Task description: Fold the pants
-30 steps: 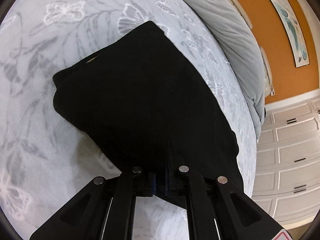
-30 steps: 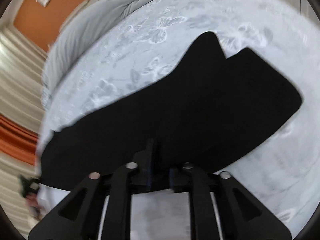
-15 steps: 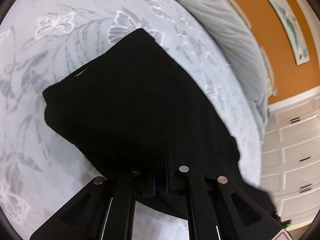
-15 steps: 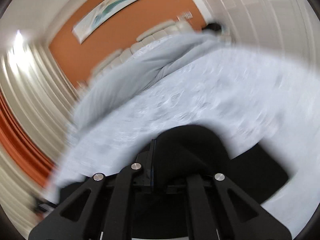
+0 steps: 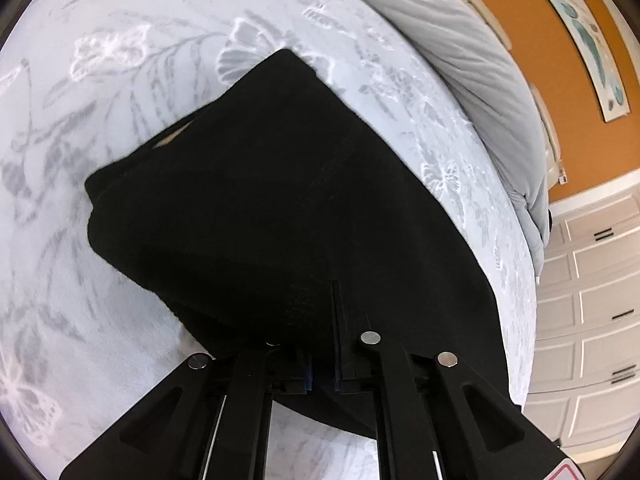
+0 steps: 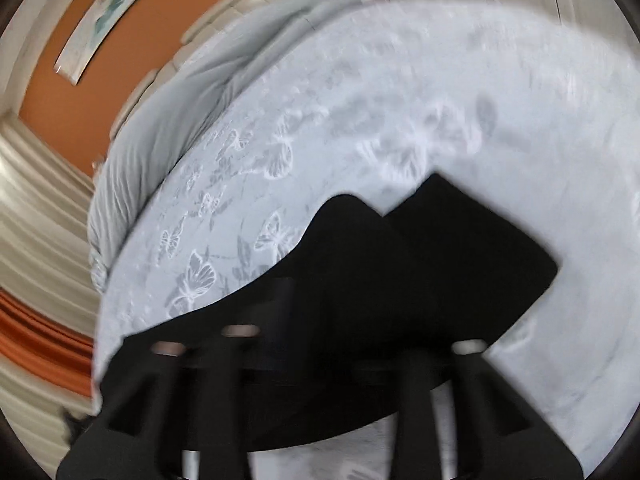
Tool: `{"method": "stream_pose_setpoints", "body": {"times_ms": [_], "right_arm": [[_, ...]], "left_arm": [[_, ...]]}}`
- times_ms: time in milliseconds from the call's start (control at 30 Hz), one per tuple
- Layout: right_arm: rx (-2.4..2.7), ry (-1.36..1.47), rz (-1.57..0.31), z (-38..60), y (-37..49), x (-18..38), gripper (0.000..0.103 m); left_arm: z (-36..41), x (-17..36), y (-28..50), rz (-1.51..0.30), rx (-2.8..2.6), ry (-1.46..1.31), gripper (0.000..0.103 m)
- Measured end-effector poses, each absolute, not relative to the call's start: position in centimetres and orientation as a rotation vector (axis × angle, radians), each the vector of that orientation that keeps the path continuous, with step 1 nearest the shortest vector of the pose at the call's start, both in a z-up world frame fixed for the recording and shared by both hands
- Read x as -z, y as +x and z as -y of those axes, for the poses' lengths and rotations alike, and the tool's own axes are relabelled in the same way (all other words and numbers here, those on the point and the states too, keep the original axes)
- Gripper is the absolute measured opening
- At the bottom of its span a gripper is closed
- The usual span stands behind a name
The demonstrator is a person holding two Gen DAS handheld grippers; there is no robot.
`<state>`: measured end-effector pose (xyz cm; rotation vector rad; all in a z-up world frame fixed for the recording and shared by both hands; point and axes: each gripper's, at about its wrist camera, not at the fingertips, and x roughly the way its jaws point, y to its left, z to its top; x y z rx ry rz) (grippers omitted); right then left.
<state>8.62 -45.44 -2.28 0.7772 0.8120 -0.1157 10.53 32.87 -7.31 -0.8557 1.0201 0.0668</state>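
Black pants [image 5: 280, 208] lie partly folded on a pale bedspread with butterfly print [image 5: 100, 60]. My left gripper [image 5: 322, 360] is shut on the near edge of the pants, fabric pinched between its jaws. In the right wrist view the pants [image 6: 420, 272] show as a dark folded mass with two peaked corners. My right gripper [image 6: 320, 360] sits at their near edge; the frame is motion-blurred, so its jaws do not show clearly against the black cloth.
A grey duvet [image 5: 480, 80] is bunched along the bed's far side below an orange wall with a framed picture [image 5: 588, 40]. White drawers [image 5: 592, 300] stand at the right. Pleated curtains [image 6: 36, 200] hang beside the bed in the right wrist view.
My right gripper swung up with the pants edge and has come back down toward the bed. My left gripper has stayed shut on the pants, shifting only slightly.
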Motion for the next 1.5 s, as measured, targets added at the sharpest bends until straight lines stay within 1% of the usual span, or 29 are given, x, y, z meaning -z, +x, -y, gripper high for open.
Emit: {"method": "stream_pose_setpoints", "body": {"times_ms": [67,100,133,167,200,267,333,367,400,467,500,567,633,700,767,867,900,933,967,1000,1067,1133,1167,1200,1300,1333,1400,1467,1500], "right_arm": [[0.114,0.873,-0.809,45.9,8.9,3.7,0.055],[0.112,0.890,-0.791,46.2,9.0,3.8,0.041],[0.130,0.885,-0.751,46.4,8.9,3.3,0.032],[0.139,0.861,-0.718,46.6,8.6,2.5,0.013],[0.141,0.827,-0.665,46.6,8.3,0.9,0.008],[0.130,0.753,-0.552,46.3,7.0,-2.7,0.008],[0.222,0.605,-0.549,45.8,6.5,-4.2,0.008],[0.300,0.530,-0.610,46.2,6.5,-3.3,0.009],[0.342,0.531,-0.677,47.1,6.6,-1.8,0.009],[0.422,0.603,-0.838,49.6,6.5,2.7,0.009],[0.429,0.637,-0.875,50.5,6.3,4.2,0.008],[0.394,0.670,-0.839,51.0,5.7,3.6,0.010],[0.364,0.605,-0.797,50.3,5.7,2.0,0.012],[0.357,0.556,-0.852,49.7,6.5,2.7,0.012],[0.372,0.570,-0.888,49.7,6.7,3.7,0.012],[0.419,0.517,-0.864,48.4,6.7,1.9,0.012],[0.442,0.486,-0.850,47.6,6.8,1.3,0.015],[0.479,0.452,-0.842,47.0,6.9,0.6,0.020],[0.541,0.409,-0.832,46.3,6.4,-0.4,0.032],[0.578,0.391,-0.813,45.8,6.0,-1.1,0.039],[0.592,0.376,-0.755,44.5,4.8,-3.1,0.039],[0.506,0.371,-0.687,42.0,3.8,-5.4,0.052],[0.471,0.358,-0.665,40.7,3.5,-6.1,0.064],[0.417,0.329,-0.645,38.7,3.3,-6.7,0.069],[0.245,0.222,-0.676,33.4,4.4,-6.8,0.069],[0.198,0.179,-0.690,31.6,4.8,-6.6,0.069],[0.125,0.090,-0.709,27.8,5.4,-5.9,0.069],[0.047,0.046,-0.722,25.0,5.7,-5.4,0.070],[0.005,0.036,-0.731,24.0,5.9,-4.9,0.070]], "left_arm": [[-33.2,8.0,10.5,-1.031,-0.068,-0.897,0.007],[-33.2,8.0,10.5,-1.030,-0.066,-0.901,0.007],[-33.2,7.9,10.6,-1.031,-0.063,-0.897,0.007],[-33.2,7.8,10.5,-1.032,-0.061,-0.893,0.007],[-33.2,7.8,10.6,-1.033,-0.061,-0.891,0.007],[-33.3,7.9,10.6,-1.034,-0.063,-0.889,0.007],[-33.2,7.9,10.6,-1.037,-0.064,-0.877,0.007],[-33.2,7.9,10.6,-1.039,-0.065,-0.869,0.008],[-33.0,7.8,10.8,-1.042,-0.068,-0.862,0.008],[-32.8,7.7,10.8,-1.045,-0.075,-0.847,0.010],[-32.8,7.7,10.8,-1.046,-0.080,-0.843,0.011],[-32.7,7.7,10.8,-1.044,-0.089,-0.837,0.011],[-32.6,7.6,10.8,-1.041,-0.095,-0.820,0.010],[-32.3,7.3,10.9,-1.028,-0.107,-0.806,0.007],[-32.1,6.9,10.7,-1.002,-0.115,-0.800,0.006],[-32.5,5.2,10.3,-0.939,-0.088,-0.819,0.005],[-32.7,4.6,10.4,-0.928,-0.066,-0.810,0.007],[-32.9,4.6,10.6,-0.940,-0.063,-0.795,0.012],[-33.0,4.8,10.9,-0.964,-0.059,-0.783,0.012],[-33.3,5.8,11.3,-1.018,-0.058,-0.784,0.012],[-33.7,6.8,11.2,-1.055,-0.060,-0.850,0.012],[-34.0,6.3,10.7,-1.022,-0.037,-0.906,0.012],[-34.0,5.5,10.5,-0.991,-0.013,-0.906,0.013],[-33.8,5.1,10.3,-0.977,-0.005,-0.888,0.013],[-33.2,5.8,10.8,-1.012,-0.029,-0.829,0.013],[-33.3,6.5,10.7,-1.029,-0.051,-0.843,0.004],[-33.5,6.4,9.0,-0.997,-0.076,-0.933,0.004],[-33.6,5.0,7.8,-0.955,-0.077,-0.892,0.005],[-33.9,5.4,8.0,-0.976,-0.121,-0.831,0.009]]}}
